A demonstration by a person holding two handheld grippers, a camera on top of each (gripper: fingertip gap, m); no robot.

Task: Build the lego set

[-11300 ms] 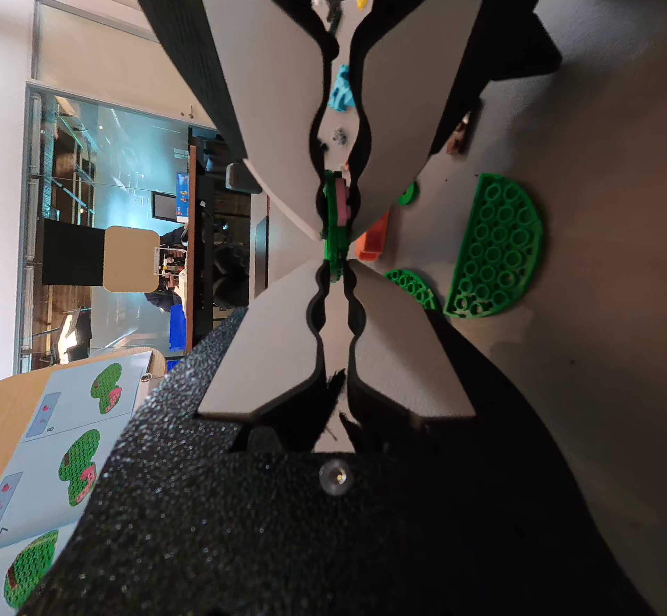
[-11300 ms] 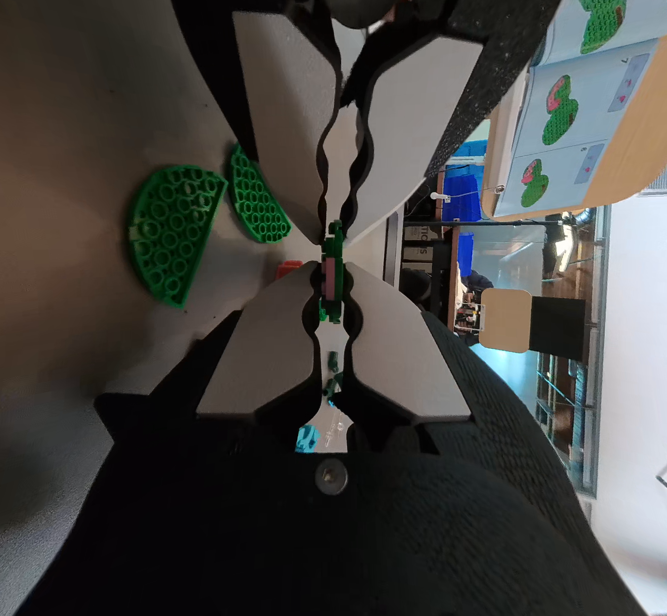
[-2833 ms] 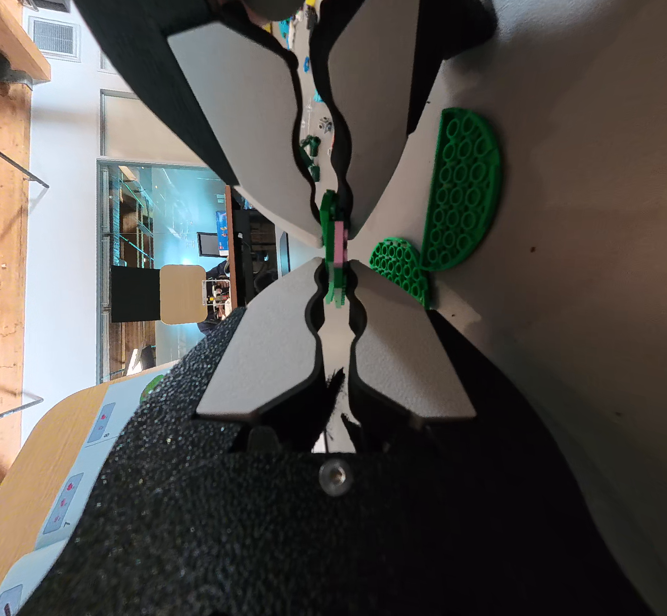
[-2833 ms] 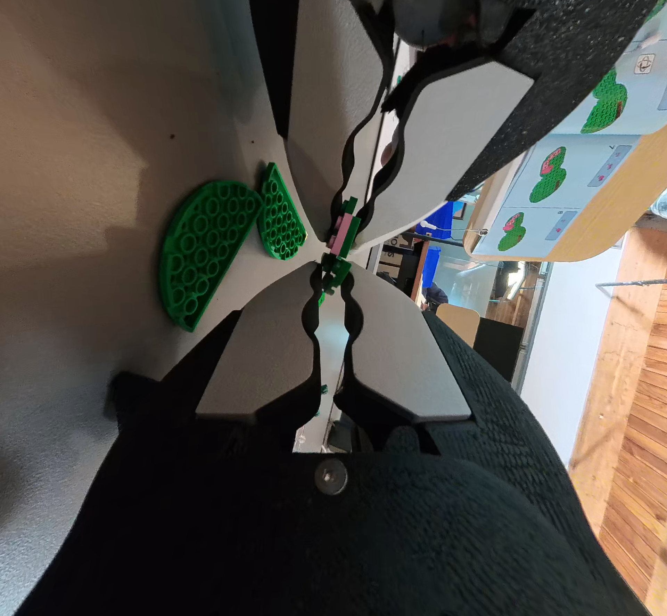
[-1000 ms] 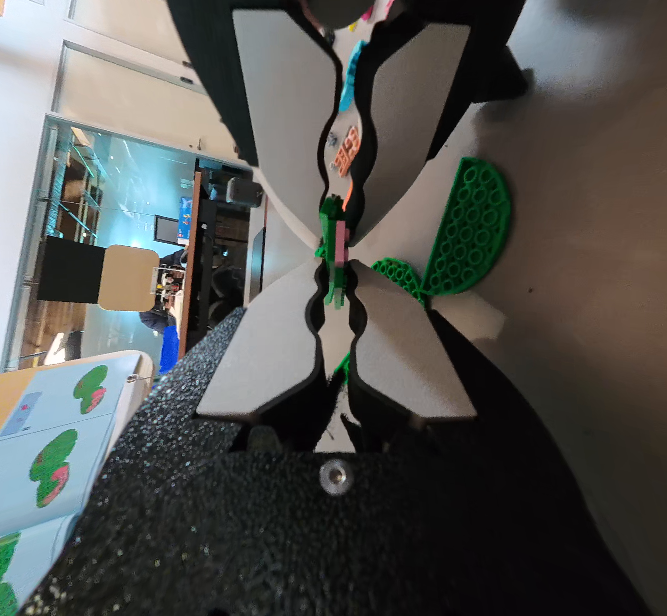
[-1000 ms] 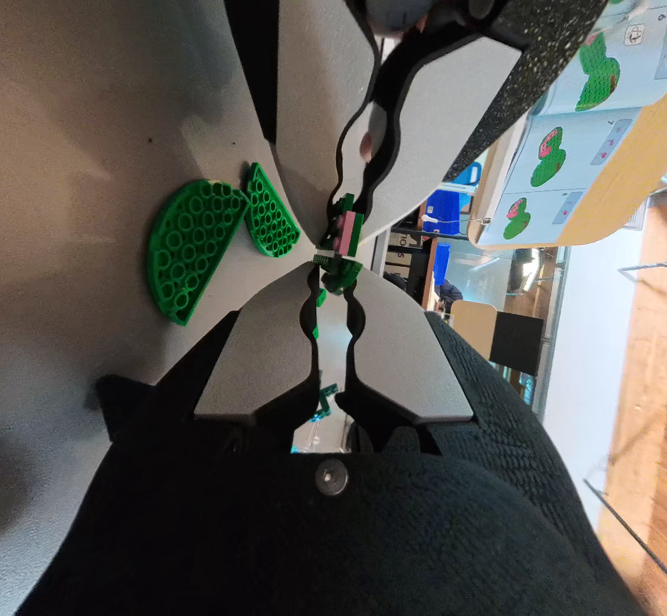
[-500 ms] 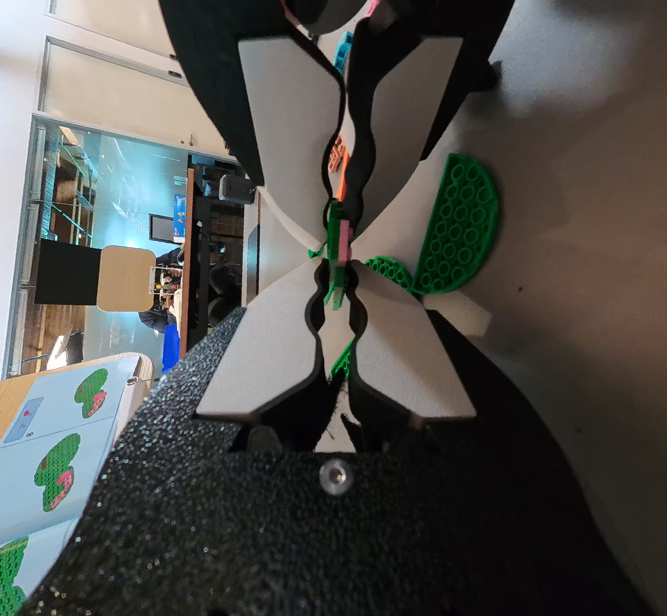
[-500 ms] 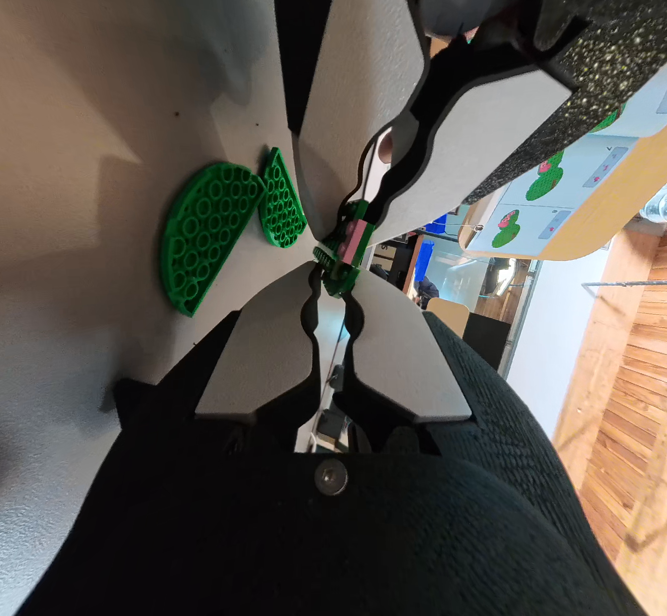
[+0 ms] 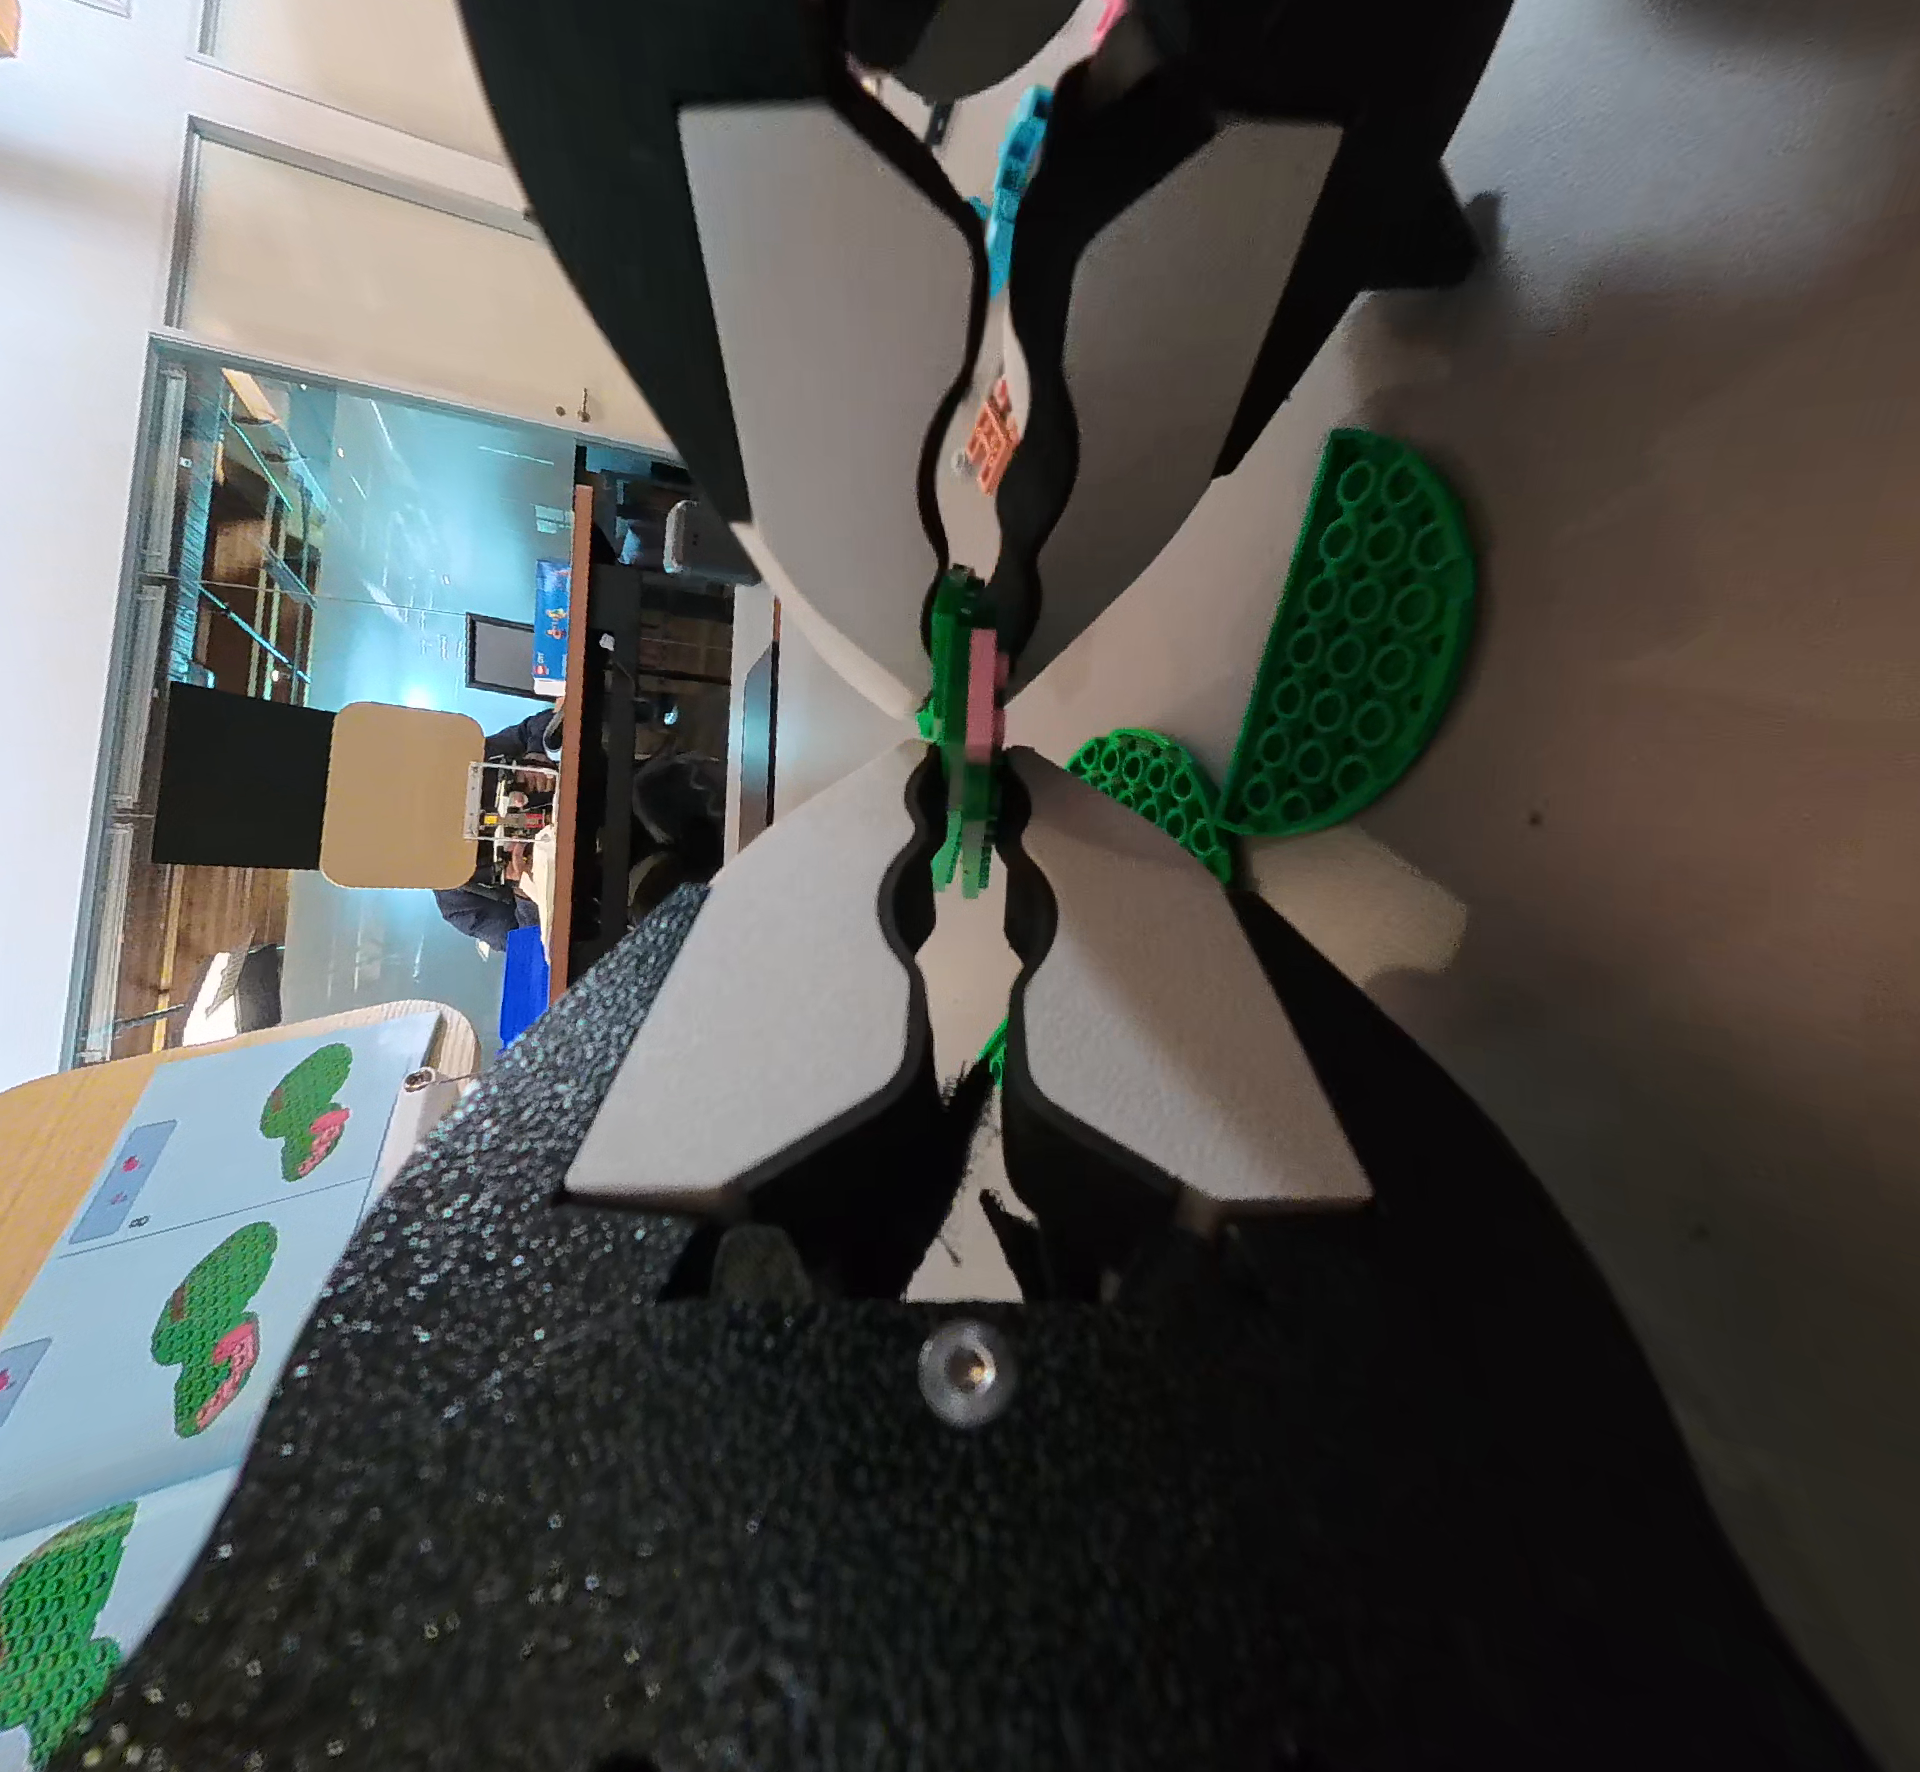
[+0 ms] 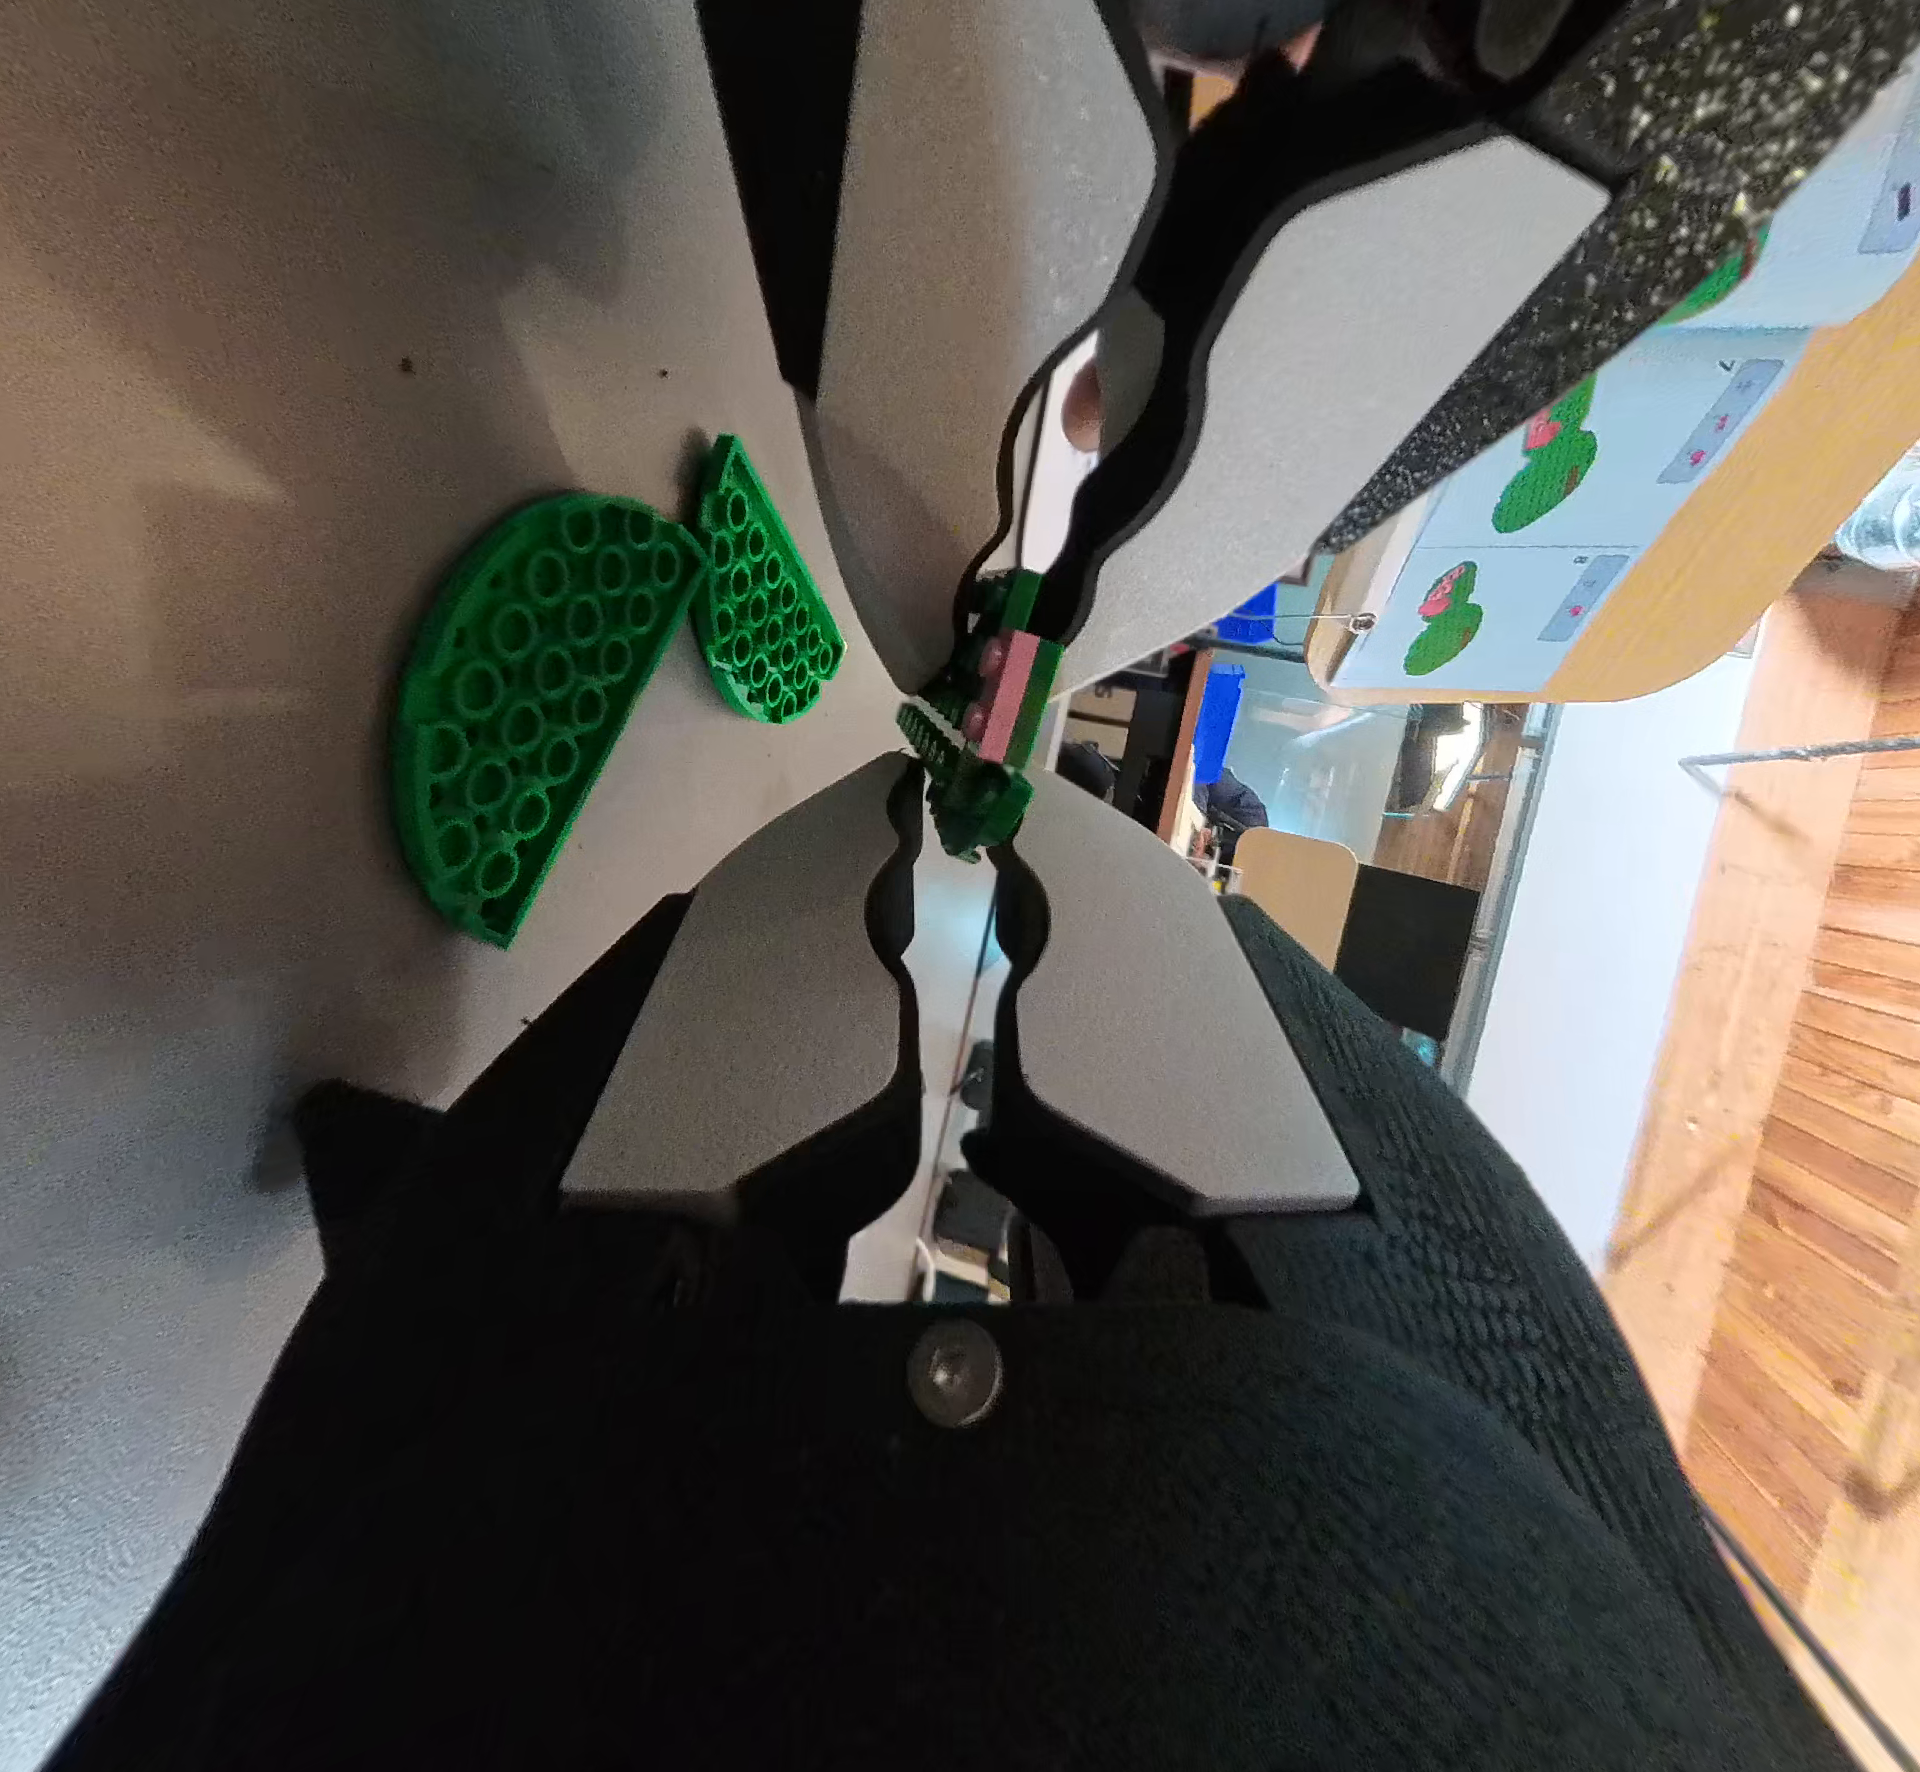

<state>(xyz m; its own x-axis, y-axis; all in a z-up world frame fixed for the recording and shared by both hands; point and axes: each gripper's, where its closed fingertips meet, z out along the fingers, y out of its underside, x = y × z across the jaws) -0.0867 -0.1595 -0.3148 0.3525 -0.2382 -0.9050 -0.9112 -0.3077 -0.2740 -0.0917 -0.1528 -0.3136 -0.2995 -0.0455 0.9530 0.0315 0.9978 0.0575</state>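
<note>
A small green-and-pink lego assembly [image 9: 971, 714] is held in the air between both grippers, tip to tip. My left gripper [image 9: 964, 792] is shut on its lower green end. My right gripper [image 9: 975, 647] comes in from the top of that view and is shut on the other end. In the right wrist view the assembly [image 10: 1003, 694] shows pink studs on a green plate, with my right gripper [image 10: 961, 787] shut on it from below and the left gripper [image 10: 1003, 610] from above. Two green half-round plates, one large [image 9: 1351, 642] and one small [image 9: 1143, 787], lie studs-down on the grey table.
The large plate [image 10: 520, 704] and small plate [image 10: 764, 590] also show in the right wrist view. An open instruction booklet [image 9: 208, 1255] [image 10: 1558, 496] lies on a wooden surface. Cyan [image 9: 1013, 184], orange [image 9: 992, 444] and pink [image 9: 1112, 8] bricks lie on the table [image 9: 1662, 891] behind the right gripper. My left and right fingertips are right by each other.
Both grippers stay shut on the assembly. The pair has tilted and shifted slightly, and the pink studs now face the right wrist camera more.
</note>
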